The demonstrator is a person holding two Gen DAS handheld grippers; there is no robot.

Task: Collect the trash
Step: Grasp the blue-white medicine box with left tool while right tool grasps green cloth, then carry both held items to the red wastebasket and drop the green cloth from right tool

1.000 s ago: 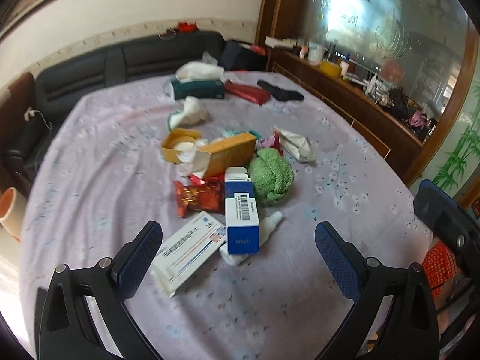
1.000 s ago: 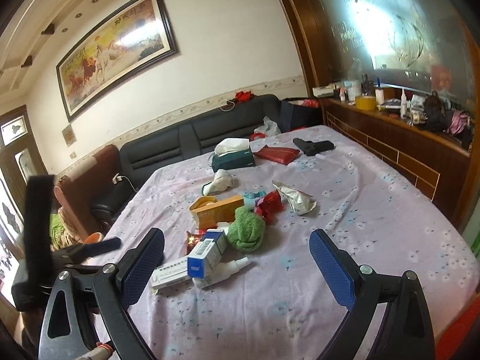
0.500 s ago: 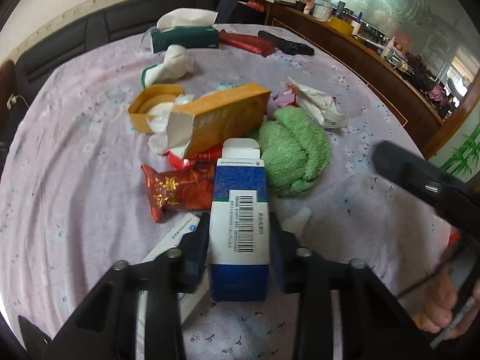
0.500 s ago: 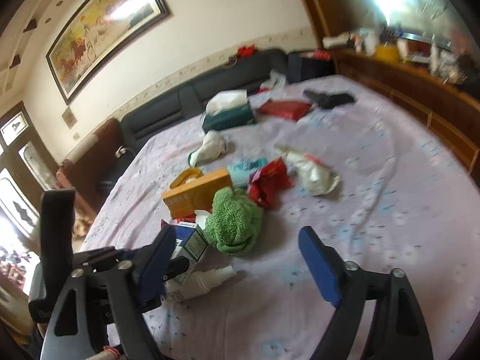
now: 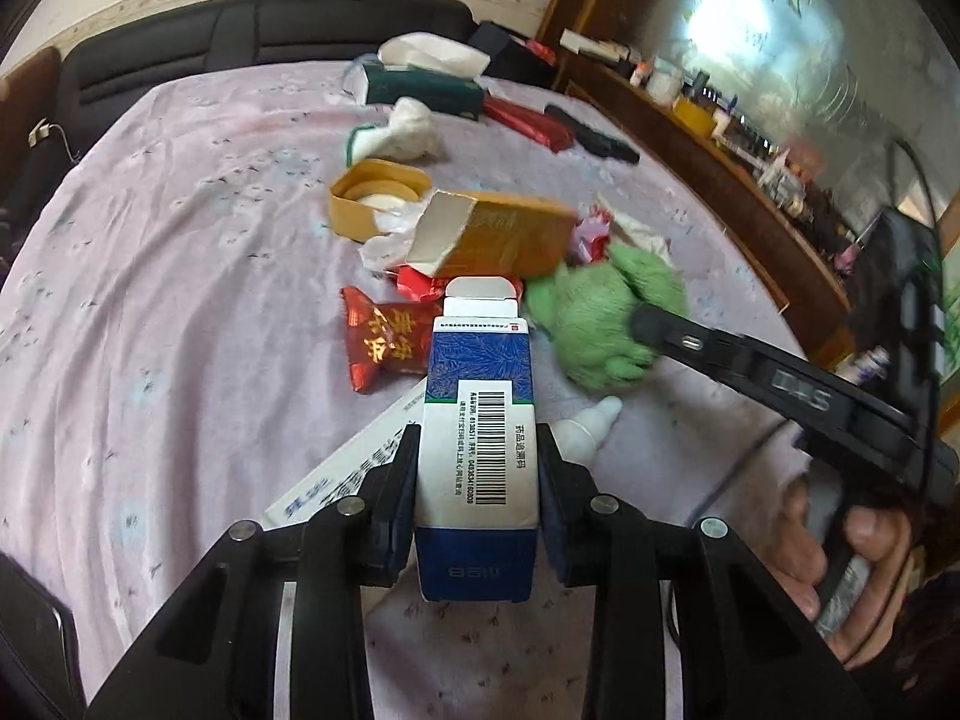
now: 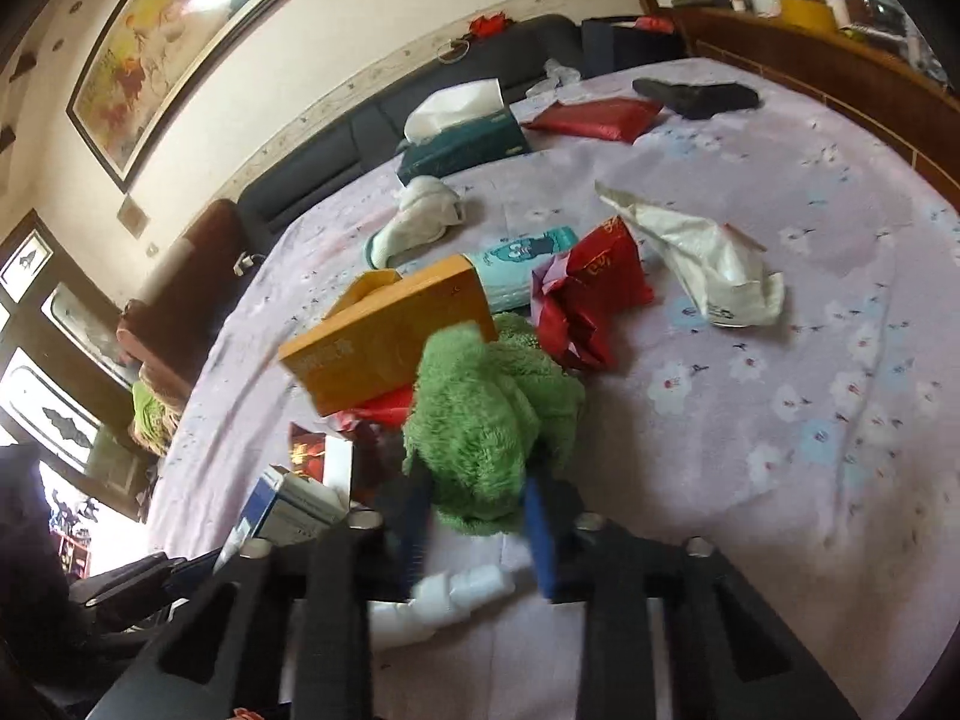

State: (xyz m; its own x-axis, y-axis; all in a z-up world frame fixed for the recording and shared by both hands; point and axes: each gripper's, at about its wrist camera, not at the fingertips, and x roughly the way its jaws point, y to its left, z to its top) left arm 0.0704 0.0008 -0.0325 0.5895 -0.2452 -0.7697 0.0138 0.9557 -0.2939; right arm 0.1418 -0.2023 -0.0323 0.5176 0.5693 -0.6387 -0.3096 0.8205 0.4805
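Observation:
My left gripper (image 5: 478, 492) is shut on a blue-and-white medicine box (image 5: 477, 432) with a barcode, held over a flat white box (image 5: 354, 468). My right gripper (image 6: 477, 531) is shut on a green fuzzy cloth (image 6: 486, 414), which also shows in the left wrist view (image 5: 594, 324). Around them on the lilac tablecloth (image 6: 810, 420) lie an orange carton (image 5: 498, 234), a red snack wrapper (image 5: 384, 342), a white spray bottle (image 6: 444, 597), a crumpled red packet (image 6: 591, 294) and a white plastic bag (image 6: 708, 264).
Farther back are a round yellow tub (image 5: 375, 198), a white sock (image 5: 396, 132), a green tissue box (image 5: 426, 90), a red pouch (image 5: 528, 120) and a black case (image 5: 591, 138). A black sofa (image 5: 180, 42) runs behind the table. A wooden sideboard (image 5: 750, 180) stands right.
Both grippers moved in on the pile and closed. The left one shut on the blue-and-white box; the right one went from open to shut on the green cloth.

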